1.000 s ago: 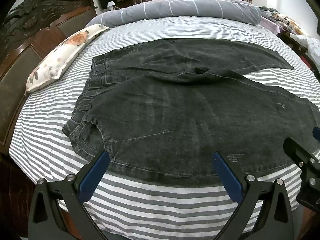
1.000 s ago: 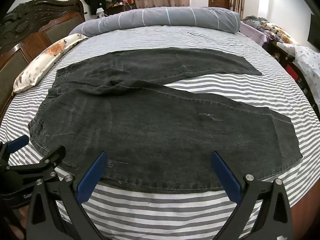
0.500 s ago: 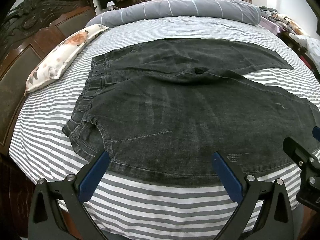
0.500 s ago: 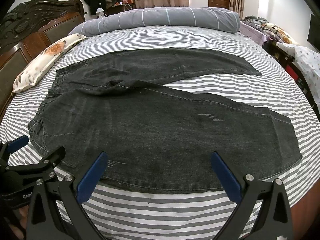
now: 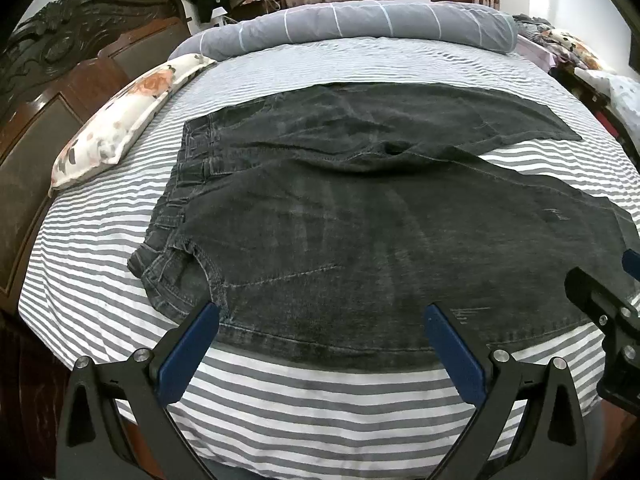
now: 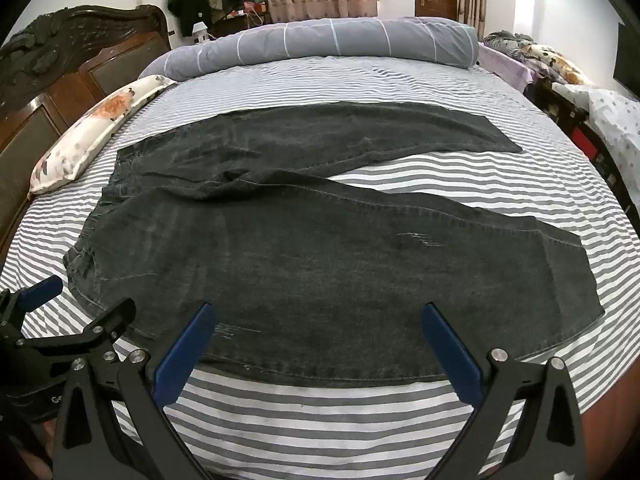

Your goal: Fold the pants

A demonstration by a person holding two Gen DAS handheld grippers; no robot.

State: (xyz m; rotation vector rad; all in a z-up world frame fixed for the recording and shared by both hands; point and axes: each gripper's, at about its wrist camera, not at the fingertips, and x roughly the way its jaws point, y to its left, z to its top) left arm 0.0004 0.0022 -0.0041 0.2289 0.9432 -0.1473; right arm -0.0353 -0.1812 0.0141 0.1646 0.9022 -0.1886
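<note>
Dark denim pants (image 5: 360,232) lie flat on the striped bed (image 5: 320,408), legs splayed in a V, waistband toward the headboard-side edge. Left gripper (image 5: 320,316) and right gripper (image 6: 318,316) both spread wide, empty, hovering at the near edge. Denim looks heavy, limp (thick seams); probably pinch near waistband corner and hem.

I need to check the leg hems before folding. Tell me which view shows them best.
Right wrist view: both hems of the pants lie fully in frame. The left wrist view shows the far hem, but the near one runs off its right edge.
</note>
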